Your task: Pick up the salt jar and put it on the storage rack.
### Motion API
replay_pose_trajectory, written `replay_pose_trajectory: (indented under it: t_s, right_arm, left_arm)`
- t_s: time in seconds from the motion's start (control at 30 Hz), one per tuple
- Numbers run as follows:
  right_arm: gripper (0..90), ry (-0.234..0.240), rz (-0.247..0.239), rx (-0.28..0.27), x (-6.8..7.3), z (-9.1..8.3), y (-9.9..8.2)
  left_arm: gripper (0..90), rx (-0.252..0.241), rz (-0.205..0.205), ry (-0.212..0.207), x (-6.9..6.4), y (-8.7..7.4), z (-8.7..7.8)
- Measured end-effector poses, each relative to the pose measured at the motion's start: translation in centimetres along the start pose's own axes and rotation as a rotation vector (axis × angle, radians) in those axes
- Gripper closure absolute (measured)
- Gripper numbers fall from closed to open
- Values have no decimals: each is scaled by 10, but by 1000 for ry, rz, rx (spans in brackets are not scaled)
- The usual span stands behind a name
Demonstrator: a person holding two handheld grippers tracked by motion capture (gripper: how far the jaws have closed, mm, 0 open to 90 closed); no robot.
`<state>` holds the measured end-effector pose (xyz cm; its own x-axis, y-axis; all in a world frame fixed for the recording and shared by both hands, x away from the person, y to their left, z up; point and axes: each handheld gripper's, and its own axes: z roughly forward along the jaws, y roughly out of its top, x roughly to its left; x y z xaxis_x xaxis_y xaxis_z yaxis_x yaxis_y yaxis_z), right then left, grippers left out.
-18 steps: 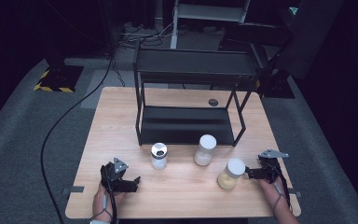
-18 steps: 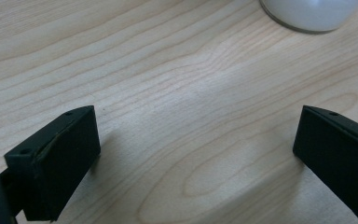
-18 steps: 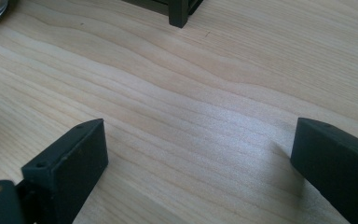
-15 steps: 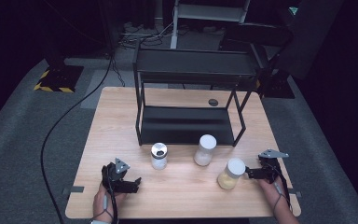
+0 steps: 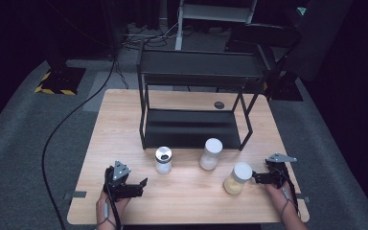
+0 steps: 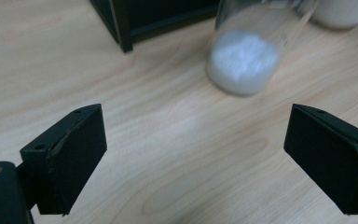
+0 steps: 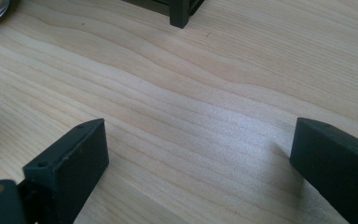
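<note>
Three jars stand on the wooden table (image 5: pixel 124 120) in front of a black two-tier rack (image 5: pixel 196 72): a silver-lidded jar (image 5: pixel 163 159), a white-lidded jar (image 5: pixel 211 153) and a jar of yellowish stuff (image 5: pixel 238 178). At the front left my left gripper (image 5: pixel 140 186) rests open, a short way from the silver-lidded jar. In the left gripper view its jaws stand wide apart (image 6: pixel 196 135) over bare wood, with the jar of white powder (image 6: pixel 244 60) ahead. My right gripper (image 5: pixel 255 177) is open just right of the yellowish jar; nothing lies between its jaws (image 7: pixel 200 140).
A rack leg (image 6: pixel 121 28) stands ahead to the left in the left gripper view, and another leg (image 7: pixel 182 14) rises at the top of the right gripper view. A small dark disc (image 5: pixel 219 104) lies at the table's back. A black cable (image 5: pixel 67 124) runs across the floor at left.
</note>
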<state>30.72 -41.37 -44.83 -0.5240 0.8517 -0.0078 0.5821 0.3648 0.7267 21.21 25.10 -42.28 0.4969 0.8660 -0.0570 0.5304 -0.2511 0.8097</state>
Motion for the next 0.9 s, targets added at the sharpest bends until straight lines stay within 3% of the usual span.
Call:
replay_pose_trajectory:
  t_s: [0.33,0.53,0.9]
  right_arm:
    - [44,2,-2,-1,-1,1,1]
    - [47,0,-2,-2,0,1,0]
    - [52,-3,1,-3,0,1,0]
  left_arm:
    - [58,-176,8,-5,-9,-10,-15]
    - [58,-181,-13,-32,-5,-10,-10]
    - [61,-173,-2,-38,-4,-1,6]
